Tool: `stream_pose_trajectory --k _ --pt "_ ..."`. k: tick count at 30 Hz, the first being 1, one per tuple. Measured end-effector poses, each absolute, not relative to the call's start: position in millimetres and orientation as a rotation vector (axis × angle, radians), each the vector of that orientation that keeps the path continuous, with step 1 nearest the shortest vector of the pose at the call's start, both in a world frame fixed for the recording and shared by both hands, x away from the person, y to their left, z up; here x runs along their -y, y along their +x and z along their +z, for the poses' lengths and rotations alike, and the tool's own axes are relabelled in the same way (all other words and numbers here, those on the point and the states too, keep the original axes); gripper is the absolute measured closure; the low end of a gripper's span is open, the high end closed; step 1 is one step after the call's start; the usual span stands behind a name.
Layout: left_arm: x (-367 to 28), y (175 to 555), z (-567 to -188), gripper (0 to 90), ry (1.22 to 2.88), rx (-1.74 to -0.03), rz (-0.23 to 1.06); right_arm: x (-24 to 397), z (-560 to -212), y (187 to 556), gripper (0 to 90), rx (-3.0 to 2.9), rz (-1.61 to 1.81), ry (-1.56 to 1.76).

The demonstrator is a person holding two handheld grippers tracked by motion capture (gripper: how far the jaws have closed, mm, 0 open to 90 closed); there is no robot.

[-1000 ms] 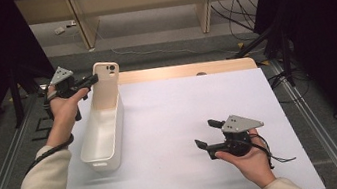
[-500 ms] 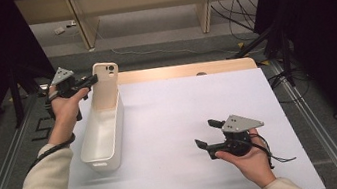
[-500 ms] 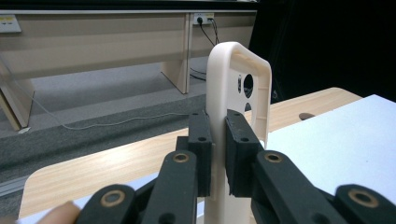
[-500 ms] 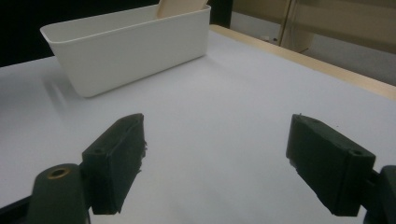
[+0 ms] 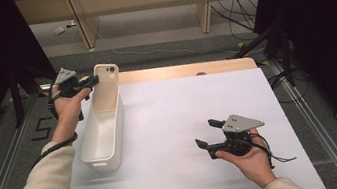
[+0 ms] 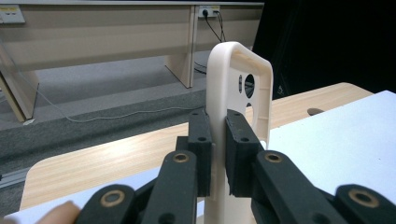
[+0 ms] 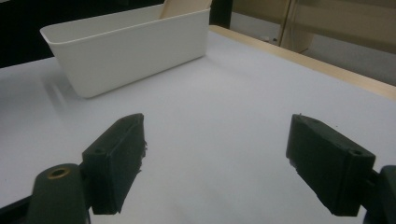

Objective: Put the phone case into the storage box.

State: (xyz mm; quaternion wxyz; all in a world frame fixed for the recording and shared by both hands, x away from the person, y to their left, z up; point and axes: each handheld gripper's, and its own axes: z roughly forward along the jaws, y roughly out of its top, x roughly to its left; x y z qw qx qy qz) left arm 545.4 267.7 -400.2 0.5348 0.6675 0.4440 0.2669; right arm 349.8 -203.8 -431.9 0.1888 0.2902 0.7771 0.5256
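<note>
White bin (image 5: pixel 103 127) at mat's left edge — left gripper (image 5: pixel 88 82) fingers clamp its handle; right gripper (image 5: pixel 210 133) fingers wide, mat (image 5: pixel 171 124) around bare.

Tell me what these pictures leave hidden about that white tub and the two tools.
- White tub: its floor at the far end, high view, hidden by its raised handle tab.
- Left tool: where its pads meet the tab, left gripper view, cut off by the bottom edge.
- Right tool: its body, right gripper view, cut off below.

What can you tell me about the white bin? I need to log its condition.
The white bin is a long, narrow, open-topped tub of smooth plastic, apparently empty. A tall handle tab with a round hole rises at its far end. It stands on the white table near the left edge. The left tongs are shut on the tab.
</note>
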Motion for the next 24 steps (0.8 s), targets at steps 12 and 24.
stream_pose_trajectory --k 12,24 --pt "-272.2 548.0 -402.9 81.8 1.582 -1.082 0.638 203.5 -432.2 349.7 20.8 -2.2 1.455 0.811" --pt "-272.1 549.2 -405.1 81.5 1.578 -1.089 0.627 202.8 -432.7 349.6 20.9 -2.198 1.46 0.811"
